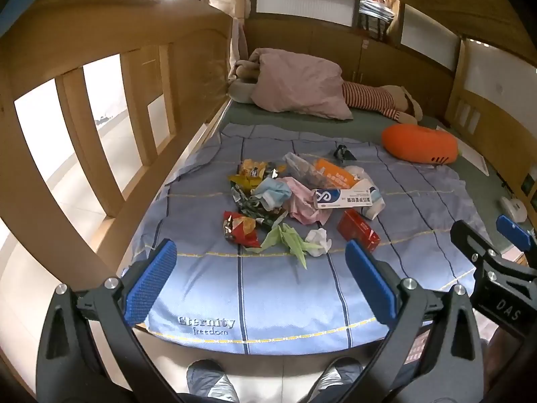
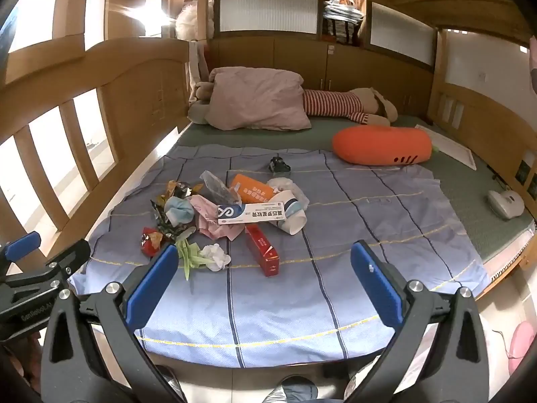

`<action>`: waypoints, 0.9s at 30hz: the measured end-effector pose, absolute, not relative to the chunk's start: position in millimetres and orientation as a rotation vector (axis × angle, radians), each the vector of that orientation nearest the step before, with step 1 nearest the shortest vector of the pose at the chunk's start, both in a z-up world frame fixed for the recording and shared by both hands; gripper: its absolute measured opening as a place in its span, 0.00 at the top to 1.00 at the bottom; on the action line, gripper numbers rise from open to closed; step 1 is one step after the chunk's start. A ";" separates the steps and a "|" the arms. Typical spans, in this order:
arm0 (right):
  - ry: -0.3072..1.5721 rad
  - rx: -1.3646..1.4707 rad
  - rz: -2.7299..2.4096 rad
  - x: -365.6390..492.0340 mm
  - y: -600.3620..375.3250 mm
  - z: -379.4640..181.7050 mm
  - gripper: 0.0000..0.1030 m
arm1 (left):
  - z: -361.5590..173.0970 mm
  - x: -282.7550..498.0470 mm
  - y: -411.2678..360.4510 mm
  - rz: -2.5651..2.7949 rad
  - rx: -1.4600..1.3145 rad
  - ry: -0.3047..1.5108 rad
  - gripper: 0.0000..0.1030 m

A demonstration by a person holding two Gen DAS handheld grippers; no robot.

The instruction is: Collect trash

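Observation:
A pile of trash lies on the blue striped blanket (image 1: 268, 295) in mid-bed: a red box (image 1: 358, 229), a white-blue carton (image 1: 345, 198), an orange pack (image 1: 334, 172), a white paper wad (image 1: 319, 241), green folded paper (image 1: 288, 240), a red wrapper (image 1: 240, 228), a blue mask (image 1: 273, 193), pink crumpled paper (image 1: 303, 201). The red box (image 2: 262, 249), carton (image 2: 250, 216) and wad (image 2: 215, 256) also show in the right wrist view. My left gripper (image 1: 260, 282) is open and empty, short of the pile. My right gripper (image 2: 263, 287) is open and empty, near the red box.
An orange carrot pillow (image 1: 419, 143) lies at the right, a pink pillow (image 1: 295, 84) and a striped plush toy (image 1: 372, 99) at the far end. A wooden rail (image 1: 100, 134) runs along the left. A white device (image 2: 505, 204) sits on the green mattress at right.

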State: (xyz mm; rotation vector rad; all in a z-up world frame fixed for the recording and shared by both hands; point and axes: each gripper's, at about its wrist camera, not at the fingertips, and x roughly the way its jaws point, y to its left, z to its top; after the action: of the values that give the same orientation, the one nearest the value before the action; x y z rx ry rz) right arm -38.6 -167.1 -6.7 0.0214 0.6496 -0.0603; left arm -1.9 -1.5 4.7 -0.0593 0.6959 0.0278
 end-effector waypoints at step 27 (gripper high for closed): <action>0.648 0.024 -0.063 -39.4 -167.2 -7.5 0.02 | 5.0 -5.4 -0.6 0.025 -0.047 0.699 0.03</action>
State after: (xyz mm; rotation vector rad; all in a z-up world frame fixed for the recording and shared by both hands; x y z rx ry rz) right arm -39.4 -167.2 -7.5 0.0241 0.6478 -0.0632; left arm -5.4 -0.6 5.0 -0.0466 0.6993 0.0253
